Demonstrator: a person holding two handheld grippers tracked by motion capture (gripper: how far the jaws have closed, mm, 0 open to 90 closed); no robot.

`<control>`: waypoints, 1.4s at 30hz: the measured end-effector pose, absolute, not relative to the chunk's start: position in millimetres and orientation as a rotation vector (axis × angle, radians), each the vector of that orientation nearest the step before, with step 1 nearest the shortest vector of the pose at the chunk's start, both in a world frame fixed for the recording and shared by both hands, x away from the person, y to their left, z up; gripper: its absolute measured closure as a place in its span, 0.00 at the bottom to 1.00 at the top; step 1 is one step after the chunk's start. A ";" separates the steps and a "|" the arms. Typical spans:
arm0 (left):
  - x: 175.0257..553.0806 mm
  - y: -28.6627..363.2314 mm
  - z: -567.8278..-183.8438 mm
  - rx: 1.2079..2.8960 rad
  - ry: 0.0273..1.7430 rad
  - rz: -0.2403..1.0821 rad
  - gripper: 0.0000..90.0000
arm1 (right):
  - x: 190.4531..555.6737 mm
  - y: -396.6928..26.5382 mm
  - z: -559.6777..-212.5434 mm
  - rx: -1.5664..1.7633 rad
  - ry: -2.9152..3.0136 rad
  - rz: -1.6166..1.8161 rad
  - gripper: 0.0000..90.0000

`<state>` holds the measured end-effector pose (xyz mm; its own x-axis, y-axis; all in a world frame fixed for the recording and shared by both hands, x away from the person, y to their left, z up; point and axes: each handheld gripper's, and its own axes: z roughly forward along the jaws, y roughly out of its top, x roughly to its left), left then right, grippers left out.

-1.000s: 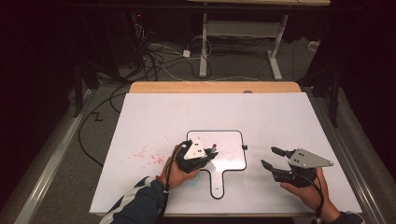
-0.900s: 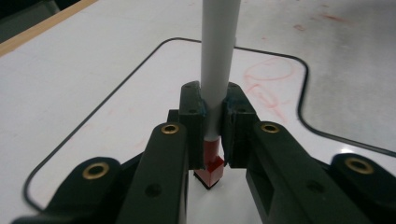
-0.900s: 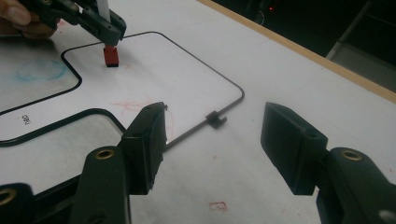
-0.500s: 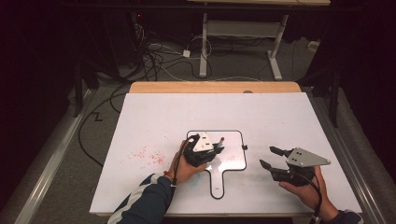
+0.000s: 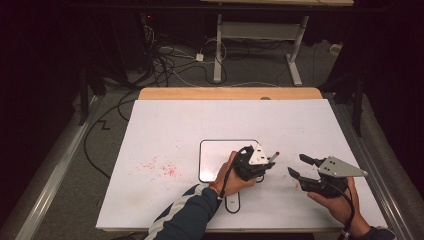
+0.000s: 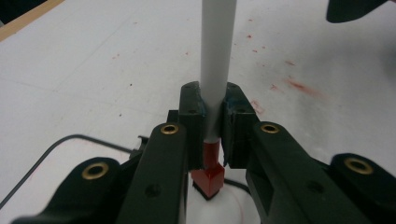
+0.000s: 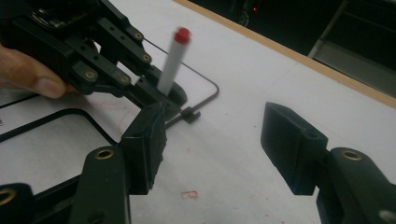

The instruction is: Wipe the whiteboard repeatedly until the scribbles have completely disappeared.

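Note:
A small whiteboard (image 5: pixel 215 159) with a black rim and a handle lies on the white table. My left gripper (image 5: pixel 266 168) hovers over the board's right edge, shut on a white marker (image 5: pixel 272 158) with a red end. In the left gripper view the marker's barrel (image 6: pixel 217 56) runs up between the pads, and its red end (image 6: pixel 208 179) sits below the gripper (image 6: pixel 213 116). My right gripper (image 5: pixel 298 166) stands open just right of it, with nothing between its fingers. In the right gripper view the marker (image 7: pixel 172 60) stands tilted beyond my open right gripper (image 7: pixel 219 140), near the board's corner (image 7: pixel 208 86).
Red ink specks (image 5: pixel 160 167) mark the white table sheet left of the board, and more lie near the right gripper (image 7: pixel 189 193). A wooden table edge (image 5: pixel 230 93) runs along the back. Cables (image 5: pixel 165 65) and a desk frame stand on the dark floor beyond.
My left gripper has carried the marker to the right, from the board's left part to its right edge. The right gripper has stayed where it was.

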<state>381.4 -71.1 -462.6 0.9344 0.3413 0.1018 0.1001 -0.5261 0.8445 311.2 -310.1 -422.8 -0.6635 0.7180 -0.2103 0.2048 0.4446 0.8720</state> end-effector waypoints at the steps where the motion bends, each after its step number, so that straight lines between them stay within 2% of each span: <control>1: 382.0 -70.4 -462.9 2.116 0.311 0.311 0.88 | 310.8 -310.1 -422.6 0.766 2.130 1.173 0.46; 15: 382.0 -22.5 -468.6 2.067 0.393 0.352 0.88 | 309.5 -306.9 -423.6 0.755 2.139 1.172 0.46; 20: 380.0 1.9 -471.3 2.035 0.449 0.324 0.88 | 310.5 -304.8 -425.4 0.754 2.150 1.166 0.46; 30: 363.9 31.0 -469.7 2.067 0.461 0.342 0.88 | 311.3 -298.4 -426.7 0.745 2.165 1.168 0.46; 34: 365.8 18.2 -470.3 2.054 0.456 0.319 0.88 | 312.5 -296.3 -427.7 0.743 2.173 1.162 0.46; 42: 364.8 -41.5 -467.7 2.072 0.345 0.251 0.88 | 313.4 -297.6 -426.9 0.739 2.171 1.167 0.46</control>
<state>364.8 -41.5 -467.7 0.9383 0.3437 0.0371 0.1406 -0.4775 0.8673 313.4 -297.6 -426.9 -0.6908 0.6906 -0.2141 0.2026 0.4691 0.8596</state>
